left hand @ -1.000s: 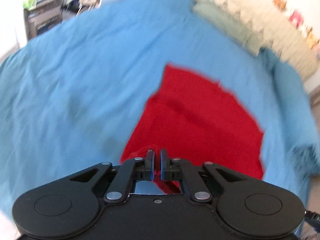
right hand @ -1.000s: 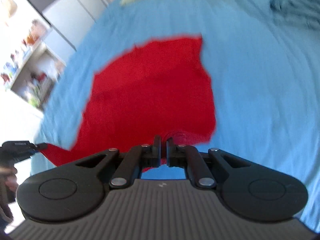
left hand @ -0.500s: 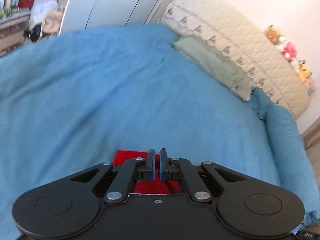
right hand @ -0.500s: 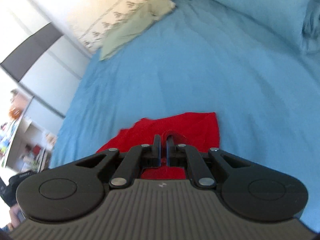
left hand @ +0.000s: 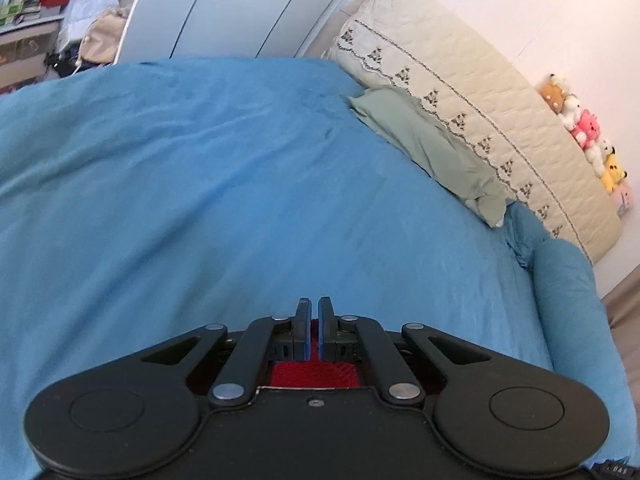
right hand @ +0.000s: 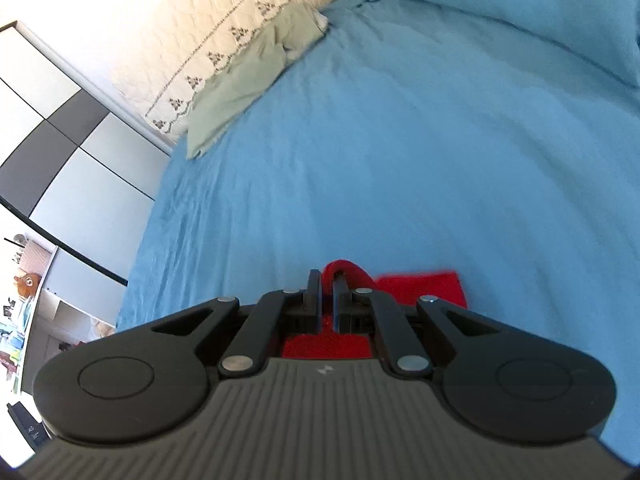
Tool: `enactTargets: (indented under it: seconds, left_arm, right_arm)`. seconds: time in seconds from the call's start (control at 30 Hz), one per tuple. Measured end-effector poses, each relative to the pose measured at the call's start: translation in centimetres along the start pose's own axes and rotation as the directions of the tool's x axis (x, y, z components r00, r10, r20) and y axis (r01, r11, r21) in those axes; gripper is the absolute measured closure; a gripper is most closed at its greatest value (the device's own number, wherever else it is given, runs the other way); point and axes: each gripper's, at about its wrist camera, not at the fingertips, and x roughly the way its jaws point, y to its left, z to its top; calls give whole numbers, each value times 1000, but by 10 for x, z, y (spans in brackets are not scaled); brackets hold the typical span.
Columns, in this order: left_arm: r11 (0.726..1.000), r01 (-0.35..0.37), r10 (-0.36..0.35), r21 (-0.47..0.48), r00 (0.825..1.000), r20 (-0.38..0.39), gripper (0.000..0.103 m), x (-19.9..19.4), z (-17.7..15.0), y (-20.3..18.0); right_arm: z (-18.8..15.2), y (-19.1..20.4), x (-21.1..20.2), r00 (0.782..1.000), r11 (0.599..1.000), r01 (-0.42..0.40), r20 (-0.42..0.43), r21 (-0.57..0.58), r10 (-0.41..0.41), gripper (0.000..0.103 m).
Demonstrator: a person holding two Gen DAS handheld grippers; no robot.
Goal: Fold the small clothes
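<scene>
A red garment (right hand: 424,286) lies on the blue bedspread (right hand: 400,160), mostly hidden beneath both grippers. My left gripper (left hand: 314,312) is shut on an edge of the red garment (left hand: 314,374), of which only a strip shows between and under the fingers. My right gripper (right hand: 327,286) is shut on a raised fold of the same garment, with a red corner showing to its right. Both grippers sit low over the bedspread (left hand: 240,200).
A sage green pillow (left hand: 432,148) and a cream quilted headboard (left hand: 480,92) lie ahead. Plush toys (left hand: 584,136) line the headboard's far end. A blue pillow (right hand: 500,4) sits at the right. White wardrobe doors (left hand: 240,8) and cluttered shelves (left hand: 32,12) stand beyond the bed.
Both grippers carried the garment's edge forward over the cloth. The wide red spread seen a second ago has shrunk to a strip under the fingers, and the views tilted up toward the headboard.
</scene>
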Motion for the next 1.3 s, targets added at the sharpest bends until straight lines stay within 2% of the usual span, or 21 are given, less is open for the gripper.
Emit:
enactTargets:
  seconds: [0.13,0.27,0.3,0.33,0.37,0.4,0.43,0.47,0.53,0.6,0.67,0.83,0.87,0.93,1.0,1.07,1.2,1.3]
  left_arm:
    - [999,-28,28,21,1000,-7,100,24,-1,5]
    - [995,-46,48,83,999,-19,100,41,-10,6]
    - [996,-38,40,87,999,-25,99,44,-11,7]
    - [996,-34,36,82,999,-22,91,44,-11,8]
    - [997,-28,29,77,999,-12,79,41,-11,8]
    - [997,-30,30,77,1000,-2,45,38,-9,7]
    - [995,-40,39,87,999,19,24,32,-8,5]
    - [993,-48,44,106,998,41,20,26,-7,3]
    - [983,-47,36,180,997,65,19,10,-8,-5]
    - [958,-57,46,280,998,45,15,-8,-15,-15]
    - [928,-72,65,365,997,31,4,-24,-30,-22]
    - [851,-22,76,525,994,-82,3,-46,-89,-22]
    - [840,-20,90,542,991,-103,3,-45,-99,-20]
    - [832,-20,114,555,984,-136,3,-41,-117,-14]
    - [838,-21,130,546,978,-163,3,-36,-128,-6]
    - [849,-34,158,527,968,-193,3,-28,-136,4]
    - [874,-63,196,482,953,-230,3,-18,-146,23]
    - [863,-70,210,500,951,-229,3,-18,-148,19]
  right_arm:
    - [10,-3,20,998,998,55,3,5,-55,83]
    - [2,-7,44,995,995,92,-23,-46,-93,82]
    - [0,-4,49,995,994,94,-25,-63,-96,78]
    - [-1,-3,52,995,992,97,-23,-80,-99,75]
    - [-2,-2,53,995,991,97,-18,-93,-99,66]
    - [-2,0,52,995,991,91,-16,-102,-93,38]
    - [-3,2,48,996,989,94,3,-111,-94,17]
    - [-3,6,41,995,987,101,31,-127,-97,13]
    - [-6,13,26,995,979,91,50,-182,-83,12]
    - [-13,23,10,995,961,100,43,-257,-92,12]
    - [-28,34,-6,994,927,107,39,-359,-99,12]
    - [-99,42,-29,987,806,115,-24,-580,-159,12]
    - [-114,41,-29,985,781,112,-37,-614,-170,12]
    - [-137,36,-24,980,757,96,-72,-646,-186,13]
    - [-152,26,-15,972,757,89,-111,-648,-209,14]
    - [-160,12,-9,961,766,119,-119,-632,-248,14]
    - [-159,-14,-11,954,812,159,-124,-562,-272,14]
    - [-160,-8,-10,946,777,155,-135,-610,-295,14]
